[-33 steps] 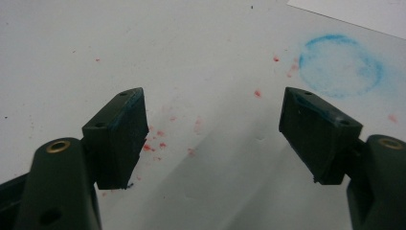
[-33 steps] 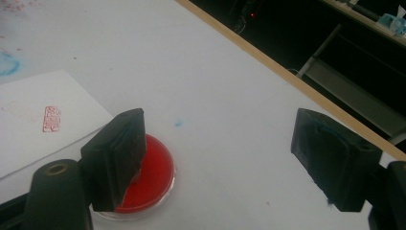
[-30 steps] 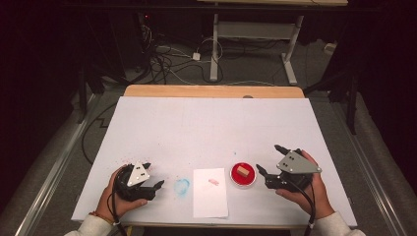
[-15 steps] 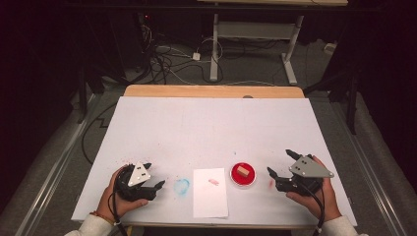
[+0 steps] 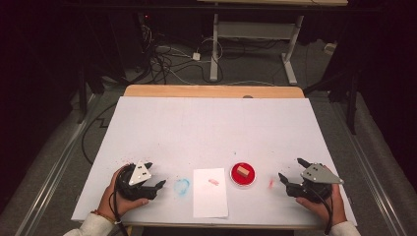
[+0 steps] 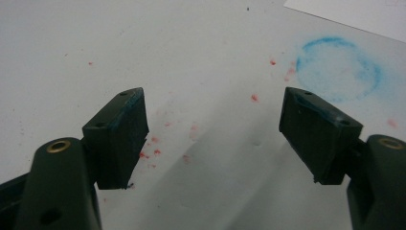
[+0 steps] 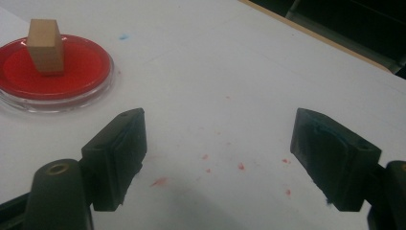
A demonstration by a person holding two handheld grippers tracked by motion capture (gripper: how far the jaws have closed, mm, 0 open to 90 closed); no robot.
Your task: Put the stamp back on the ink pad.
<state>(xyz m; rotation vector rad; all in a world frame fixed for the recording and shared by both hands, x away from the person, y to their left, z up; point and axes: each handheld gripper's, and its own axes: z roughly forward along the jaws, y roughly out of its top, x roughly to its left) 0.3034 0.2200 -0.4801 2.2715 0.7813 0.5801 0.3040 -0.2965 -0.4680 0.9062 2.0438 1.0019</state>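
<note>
1. Tongs rest spread and empty: our left tongs [image 5: 156, 183] by the blue ring [image 5: 182, 186], our right tongs [image 5: 290, 171] apart, parked low on the desk [image 5: 211, 128].
2. We judge the wooden block [image 5: 242, 170], standing in the red dish [image 5: 243, 175], inks up as a stamp for the paper sheet [image 5: 210, 192].

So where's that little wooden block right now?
In the high view the wooden block sits in the red dish near the table's front edge, between the sheet of paper and the right gripper.

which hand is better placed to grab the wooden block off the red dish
Right. The right tongs sit open just beside the red dish holding the wooden block; the left tongs lie beyond the paper sheet.
</note>
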